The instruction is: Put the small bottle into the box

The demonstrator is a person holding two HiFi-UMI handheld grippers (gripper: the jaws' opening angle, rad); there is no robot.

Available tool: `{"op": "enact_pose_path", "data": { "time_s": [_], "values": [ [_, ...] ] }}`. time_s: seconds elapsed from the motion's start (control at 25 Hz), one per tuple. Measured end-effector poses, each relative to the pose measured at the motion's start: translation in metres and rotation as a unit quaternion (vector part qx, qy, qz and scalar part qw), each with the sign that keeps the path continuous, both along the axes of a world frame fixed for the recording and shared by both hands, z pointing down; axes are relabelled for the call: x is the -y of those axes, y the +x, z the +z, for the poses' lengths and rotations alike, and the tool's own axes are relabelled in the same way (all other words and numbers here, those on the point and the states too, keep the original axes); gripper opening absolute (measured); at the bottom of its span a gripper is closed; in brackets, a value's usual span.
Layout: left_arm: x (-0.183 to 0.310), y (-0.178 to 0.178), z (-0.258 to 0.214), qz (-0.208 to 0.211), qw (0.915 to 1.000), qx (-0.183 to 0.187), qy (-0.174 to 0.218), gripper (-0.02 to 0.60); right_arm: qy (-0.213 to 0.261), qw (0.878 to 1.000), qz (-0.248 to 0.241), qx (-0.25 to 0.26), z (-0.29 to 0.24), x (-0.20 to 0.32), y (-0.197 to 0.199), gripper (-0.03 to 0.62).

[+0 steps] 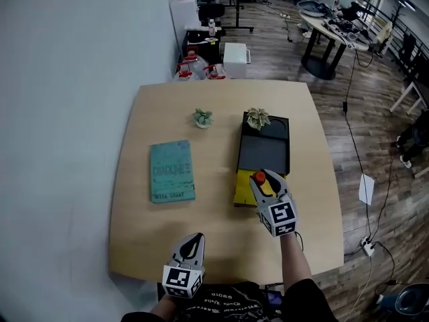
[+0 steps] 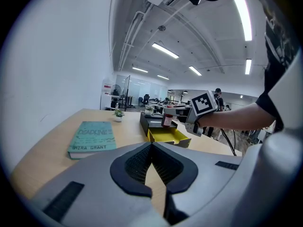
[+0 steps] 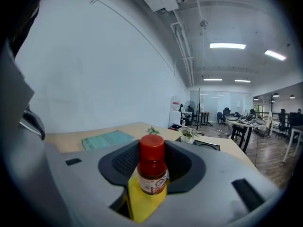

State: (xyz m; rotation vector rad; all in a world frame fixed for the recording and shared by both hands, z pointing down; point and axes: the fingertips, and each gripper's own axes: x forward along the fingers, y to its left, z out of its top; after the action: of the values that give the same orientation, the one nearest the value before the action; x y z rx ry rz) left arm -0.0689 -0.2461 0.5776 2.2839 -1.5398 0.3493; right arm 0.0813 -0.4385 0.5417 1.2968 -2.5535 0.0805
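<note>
A pale wooden surface (image 1: 214,240) stands beside a white wall in an open office with plank flooring. The bottle (image 3: 152,167), red-capped and upright, is clamped in the right claw (image 1: 263,182), which hangs over the near end of the yellow box (image 1: 240,192). Held upright like that, it looks lined up to go straight down inside. The box lies against a black tray (image 1: 263,151) with a plant (image 1: 257,118) at its far end. The left claw (image 1: 192,241), jaws together and empty, sits at the near edge, out of the way. A teal book (image 1: 172,171) and a second plant (image 1: 202,118) lie to the left.
</note>
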Motion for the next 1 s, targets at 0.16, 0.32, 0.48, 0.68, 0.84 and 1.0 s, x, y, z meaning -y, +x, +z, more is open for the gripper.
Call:
{"op": "enact_pose_path", "data": {
  "time_s": [0.16, 0.32, 0.48, 0.68, 0.84, 1.0],
  "values": [
    [0.005, 0.000, 0.007, -0.001, 1.0000, 0.004, -0.008, 0.005, -0.015, 1.000, -0.012, -0.011, 0.019, 0.015, -0.004, 0.161],
    [0.010, -0.001, 0.011, -0.004, 0.9999, 0.008, -0.014, 0.005, -0.033, 0.999, -0.027, -0.027, 0.040, 0.026, -0.007, 0.161],
    [0.015, -0.002, 0.008, -0.009, 0.9998, 0.012, -0.015, 0.005, -0.053, 0.997, -0.030, -0.045, 0.063, 0.033, -0.006, 0.161],
    [0.016, -0.001, 0.013, -0.014, 0.9994, 0.020, -0.024, 0.005, -0.075, 0.996, -0.030, -0.040, 0.086, 0.039, -0.006, 0.161],
    [0.024, -0.001, 0.011, -0.017, 0.9995, 0.020, -0.020, 0.005, -0.079, 0.996, -0.030, -0.026, 0.088, 0.044, -0.008, 0.161],
    [0.027, 0.000, 0.009, -0.022, 0.9994, 0.012, -0.022, 0.005, -0.091, 0.995, -0.040, -0.033, 0.093, 0.044, -0.015, 0.161]
  ]
}}
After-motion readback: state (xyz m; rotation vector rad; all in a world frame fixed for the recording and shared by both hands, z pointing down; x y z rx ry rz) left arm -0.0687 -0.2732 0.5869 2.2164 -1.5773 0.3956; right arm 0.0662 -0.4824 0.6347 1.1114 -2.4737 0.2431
